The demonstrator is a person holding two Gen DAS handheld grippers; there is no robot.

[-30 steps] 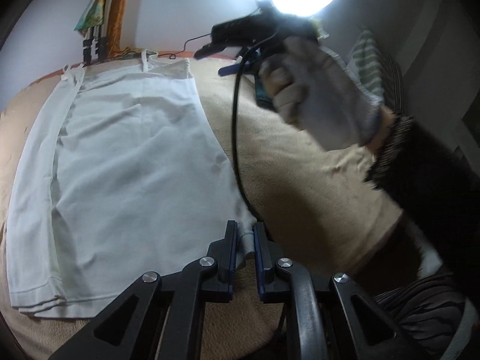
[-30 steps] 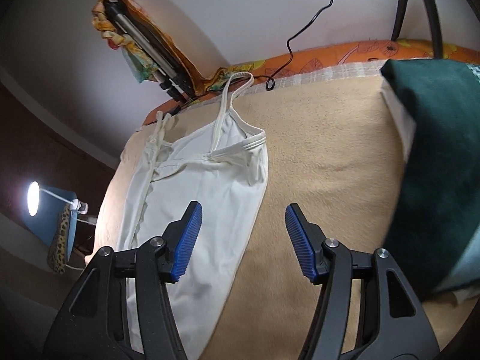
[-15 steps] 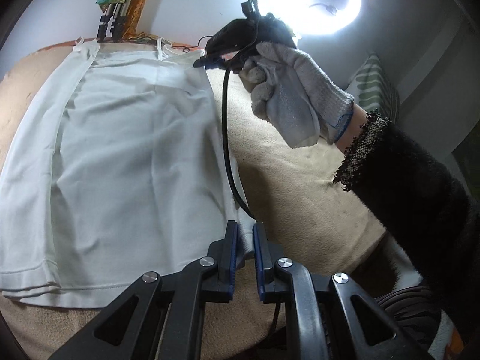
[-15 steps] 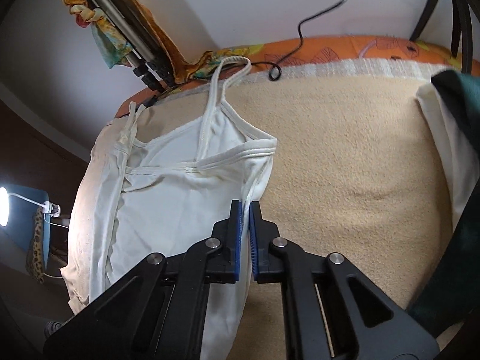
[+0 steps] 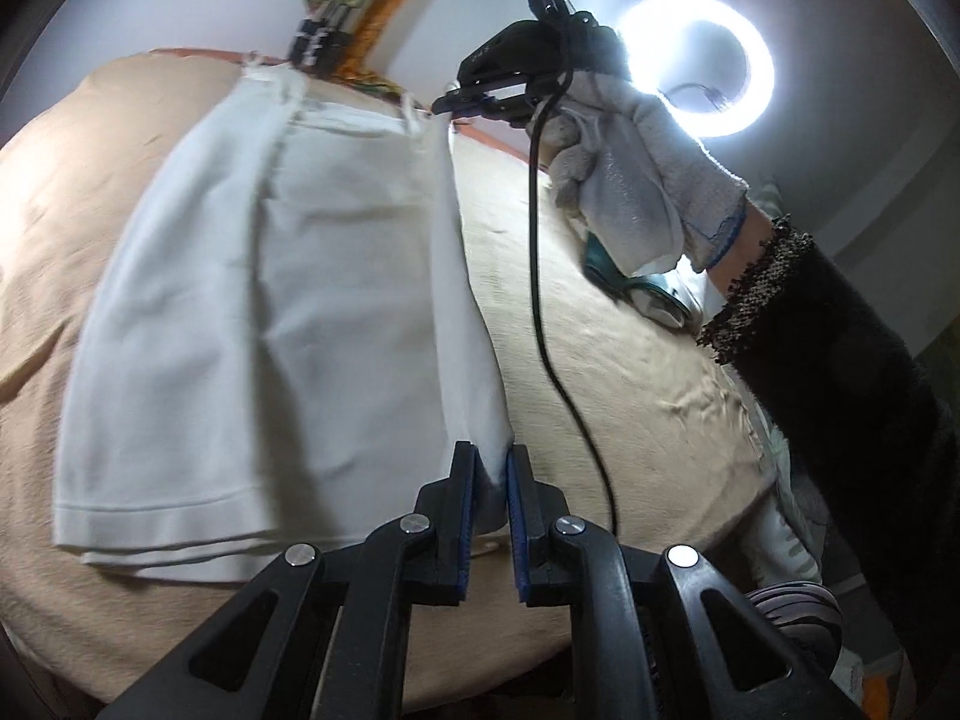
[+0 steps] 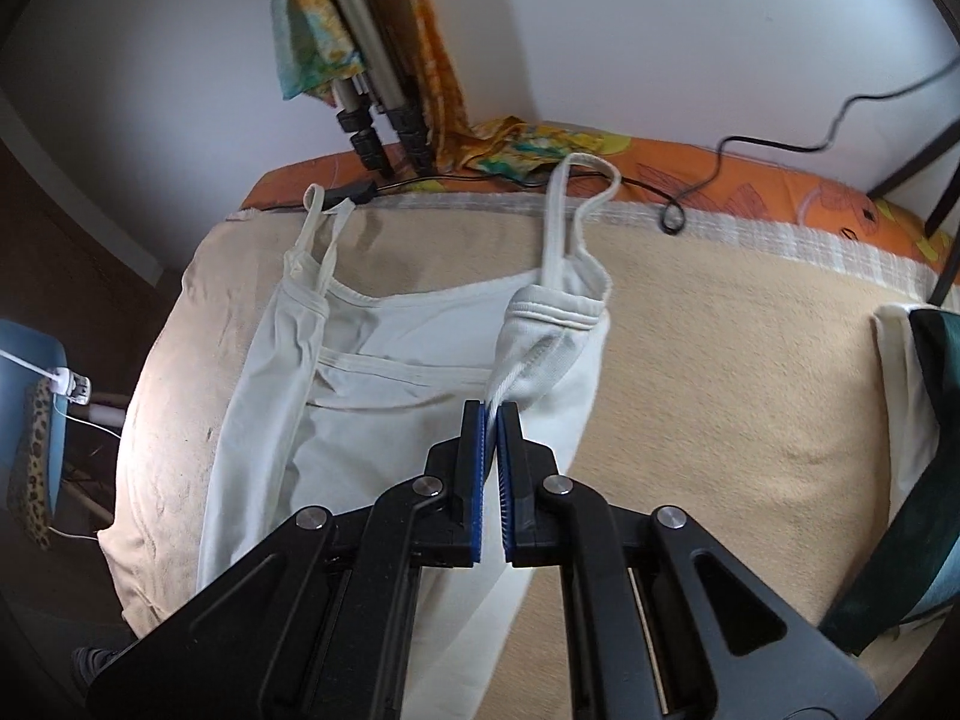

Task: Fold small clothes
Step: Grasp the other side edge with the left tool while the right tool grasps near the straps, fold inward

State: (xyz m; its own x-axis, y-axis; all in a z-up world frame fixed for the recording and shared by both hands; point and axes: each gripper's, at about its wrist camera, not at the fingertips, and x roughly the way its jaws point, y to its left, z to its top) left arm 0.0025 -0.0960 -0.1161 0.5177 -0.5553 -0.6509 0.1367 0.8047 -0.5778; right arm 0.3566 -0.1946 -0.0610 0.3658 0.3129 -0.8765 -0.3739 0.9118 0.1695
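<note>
A white strappy top [image 5: 258, 300] lies on a beige blanket [image 5: 630, 360], its left side folded inward. My left gripper [image 5: 492, 474] is shut on the top's lower right hem corner and holds it lifted. My right gripper [image 6: 493, 414] is shut on the top's [image 6: 384, 396] upper right edge below the right strap [image 6: 564, 222] and lifts it off the blanket [image 6: 750, 396]. In the left wrist view the right gripper [image 5: 456, 105] shows at the far end, held by a gloved hand [image 5: 636, 180], with the raised right edge stretched between both grippers.
A black cable [image 5: 558, 348] hangs from the right gripper across the blanket. A ring light [image 5: 702, 66] glows behind. Tripod legs [image 6: 372, 120] with colourful cloth stand at the bed's head. A dark green pillow [image 6: 936, 450] lies at the right. A lamp [image 6: 36, 396] stands left of the bed.
My right gripper closed on the top's upper right edge and raised it. My left gripper lifted the hem corner. The right edge now stands up off the blanket.
</note>
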